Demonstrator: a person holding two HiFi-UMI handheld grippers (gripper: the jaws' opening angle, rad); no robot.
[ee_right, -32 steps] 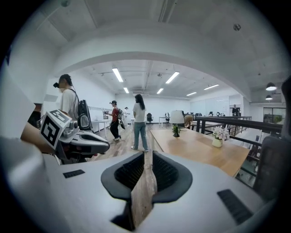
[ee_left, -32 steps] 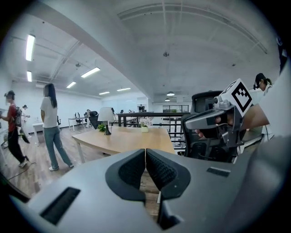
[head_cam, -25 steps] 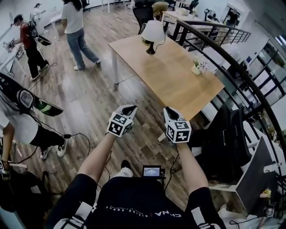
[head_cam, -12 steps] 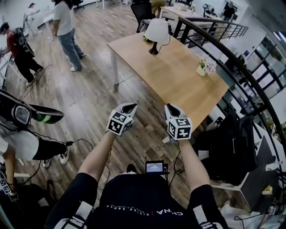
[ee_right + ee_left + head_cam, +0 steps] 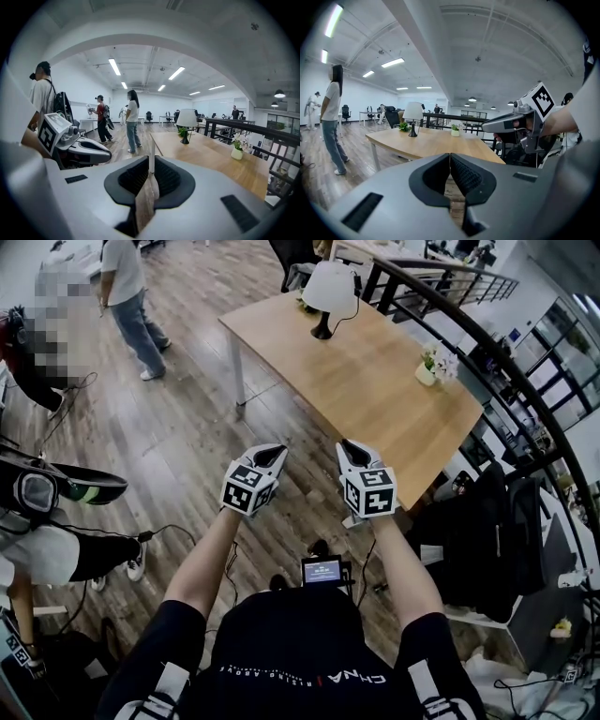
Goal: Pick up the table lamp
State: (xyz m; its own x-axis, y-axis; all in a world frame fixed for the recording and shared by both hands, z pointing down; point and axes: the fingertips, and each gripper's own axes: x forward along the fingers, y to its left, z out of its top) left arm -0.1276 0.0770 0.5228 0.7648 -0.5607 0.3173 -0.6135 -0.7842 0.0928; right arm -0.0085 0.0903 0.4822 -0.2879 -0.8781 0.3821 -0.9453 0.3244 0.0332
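Note:
The table lamp (image 5: 327,294), with a white shade on a dark base, stands at the far end of a long wooden table (image 5: 375,404). It also shows in the left gripper view as the lamp (image 5: 413,115) and in the right gripper view as the lamp (image 5: 187,120), small and far off. My left gripper (image 5: 275,453) and right gripper (image 5: 347,446) are held side by side over the wood floor, short of the table's near corner. Both point toward it. The left gripper (image 5: 450,155) is shut and empty. The right gripper (image 5: 151,161) is also shut with nothing in it.
A white pot of flowers (image 5: 433,367) sits on the table's right side and a small green plant (image 5: 403,126) beside the lamp. A curved black railing (image 5: 487,362) runs behind the table. A person in white (image 5: 127,296) stands on the floor at the left. Black bags (image 5: 497,531) lie at the right.
Both grippers have moved forward across the floor toward the table, staying shut. The table and lamp sit nearer in the head view. The person in white has stepped further away.

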